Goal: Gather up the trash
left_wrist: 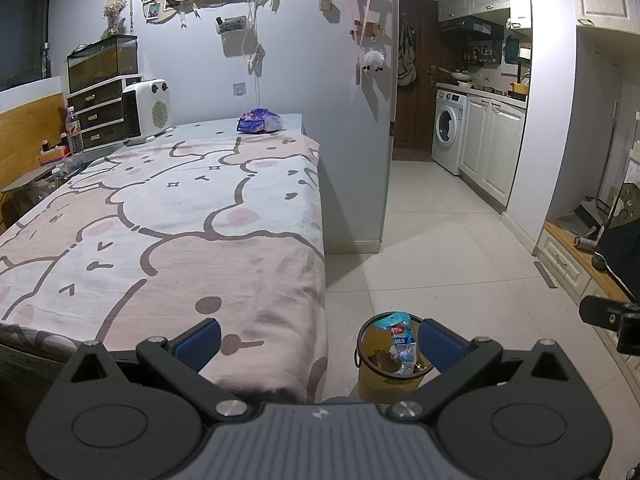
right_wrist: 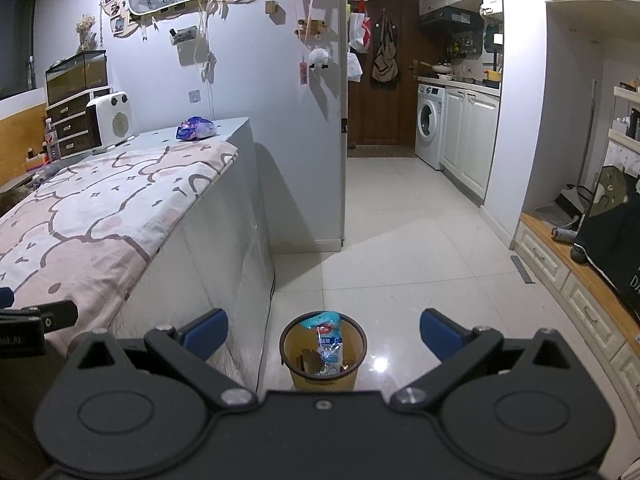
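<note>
Small room, pale tiled floor (right_wrist: pixel 400 240) w/ glare patches. Long table (right_wrist: pixel 224 224) w/ cartoon-print cloth (left_wrist: pixel 180 216) runs along the wall; grey side panel of it shows only in right wrist view. Far end of table: white heater (left_wrist: pixel 146 110), purple packet (left_wrist: pixel 258 121), drawer unit w/ glass tank (left_wrist: pixel 102 60) on top. Kitchen at back: washing machine (right_wrist: pixel 430 124), white cabinets, dark door.

Left gripper (left_wrist: pixel 320 340) hangs over the table's near corner, blue pads wide apart, nothing between them. Right gripper (right_wrist: pixel 323 334) likewise spread wide and empty, above the floor beside the table.

Yellow trash bin (right_wrist: pixel 323 354) stands on the floor just beside the table's side, black rim, blue-white wrapper (right_wrist: pixel 328 340) sticking up out of it, some brown bits lower in. In left wrist view the bin (left_wrist: pixel 390 372) sits behind the right pad, partly covered.

Open floor stretches from bin to kitchen; low bench w/ drawers (right_wrist: pixel 560 272) lines the right edge, dark bag on it.

Each view catches a bit of the other gripper at its edge: right wrist view at lower left, left wrist view at far right
</note>
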Motion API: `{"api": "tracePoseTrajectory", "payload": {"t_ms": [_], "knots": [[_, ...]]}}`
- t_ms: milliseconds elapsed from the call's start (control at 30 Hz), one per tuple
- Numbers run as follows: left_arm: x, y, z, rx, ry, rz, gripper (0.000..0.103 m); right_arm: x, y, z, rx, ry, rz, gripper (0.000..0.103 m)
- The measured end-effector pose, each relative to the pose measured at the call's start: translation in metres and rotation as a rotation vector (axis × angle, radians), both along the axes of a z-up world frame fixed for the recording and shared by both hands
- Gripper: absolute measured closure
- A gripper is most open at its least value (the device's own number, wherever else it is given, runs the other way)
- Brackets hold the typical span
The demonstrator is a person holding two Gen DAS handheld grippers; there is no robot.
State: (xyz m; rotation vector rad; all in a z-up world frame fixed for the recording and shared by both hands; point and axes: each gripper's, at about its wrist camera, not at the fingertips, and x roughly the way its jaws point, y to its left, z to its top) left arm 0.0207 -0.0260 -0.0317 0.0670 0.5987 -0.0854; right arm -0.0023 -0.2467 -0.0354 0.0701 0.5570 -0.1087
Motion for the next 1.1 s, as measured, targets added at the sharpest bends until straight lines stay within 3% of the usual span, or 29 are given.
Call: {"api": "tracePoseTrajectory", "payload": {"t_ms": [1100], "knots": [[0.0001, -0.0001, 0.0000, 0.001, 0.000, 0.000, 0.000, -0.0006, -0.0018, 0.0001, 0.001, 0.005, -0.009, 0.000]]}}
